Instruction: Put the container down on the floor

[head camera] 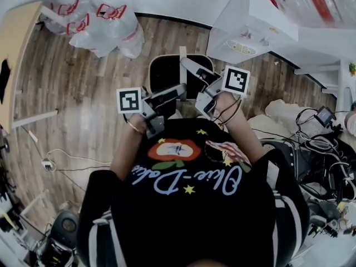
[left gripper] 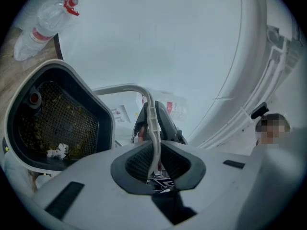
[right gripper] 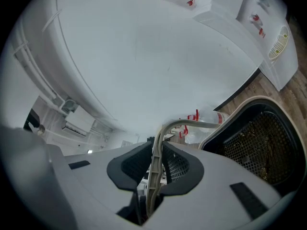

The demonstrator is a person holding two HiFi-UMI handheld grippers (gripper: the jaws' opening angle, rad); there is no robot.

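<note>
The container (head camera: 167, 74) is a dark bin with a pale rim, held up in front of the person's chest over the wooden floor (head camera: 83, 93). In the head view it shows just beyond the two tools, its dark inside facing up. The left gripper view shows the container (left gripper: 53, 119) at its left side. A mesh basket (left gripper: 57, 114) sits inside it, speckled with yellowish crumbs, and a small scrap of white paper (left gripper: 57, 151) lies near the lower edge. The right gripper view shows the same container (right gripper: 259, 143) at its right.

A thin pale handle (left gripper: 153, 128) arches from the container's rim, and both tools hold it. The left tool (head camera: 179, 89) has its jaws drawn nearly together, the dark ribbed pads pressing the handle from both sides. The right tool (head camera: 188, 64) is likewise clamped on the handle (right gripper: 154, 176), which runs up between its pads and bends over toward the rim. In the head view the two tools come in from opposite sides and sit close to each other, each with its marker cube outward.

Clear bags of plastic bottles (head camera: 105, 24) lie on the floor beyond the container. A white cabinet (head camera: 250, 26) stands to the right of them. A wooden tabletop (head camera: 16, 43) shows at the far left edge. A tangle of cables (head camera: 317, 143) lies at the right.
</note>
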